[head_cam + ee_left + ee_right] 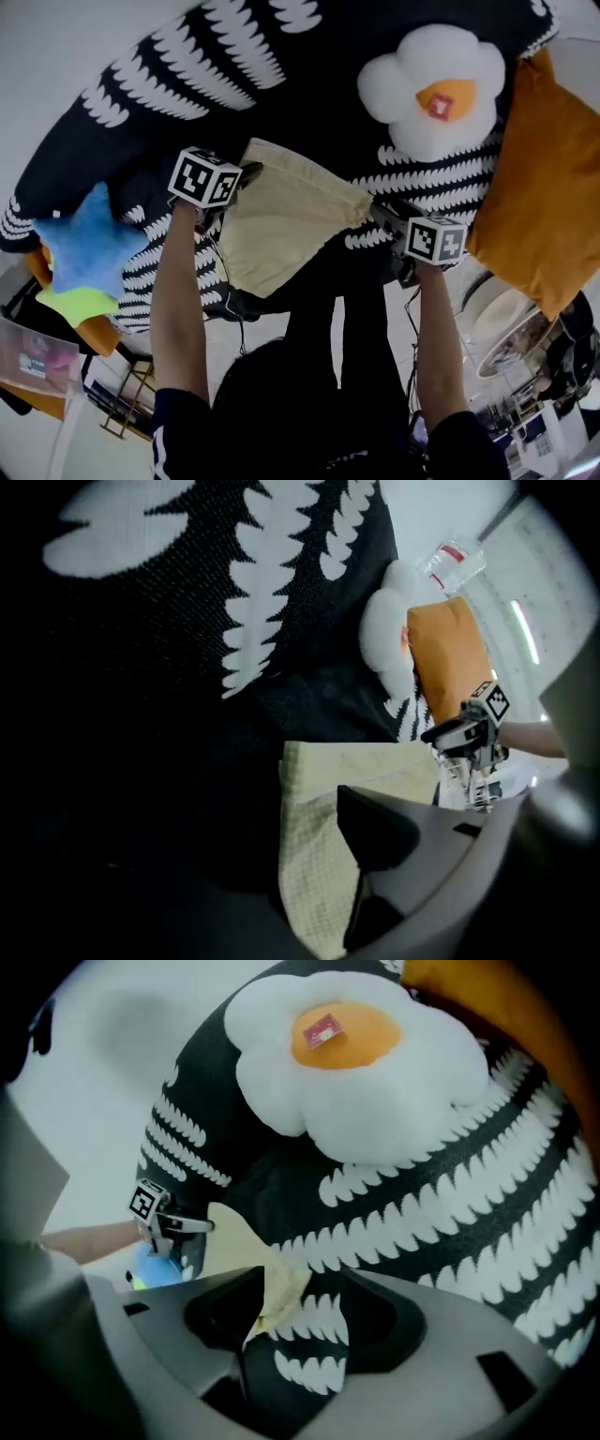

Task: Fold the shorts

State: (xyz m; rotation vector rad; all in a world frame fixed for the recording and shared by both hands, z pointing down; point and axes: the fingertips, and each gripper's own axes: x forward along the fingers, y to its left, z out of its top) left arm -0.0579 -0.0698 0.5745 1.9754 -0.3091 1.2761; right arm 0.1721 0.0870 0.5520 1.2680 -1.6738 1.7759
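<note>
The cream shorts (281, 220) lie flat on the black-and-white blanket (187, 56), close to its near edge, with one claw at each far corner. The right claw (302, 1286) is released: its jaws stand apart over the right corner, where a bunched bit of cloth brushes one pad and bare blanket fills the rest of the gap. If it clenches like that, I think it nips the blanket along with the shorts, or loses the corner altogether. The left claw (242, 176) also looks spread, with the left corner lying between its jaws, though its far jaw is lost in the dark. A shallow bite there could catch one layer only. With uneven grips the fold would go crooked, or the shorts could slide off the edge.
</note>
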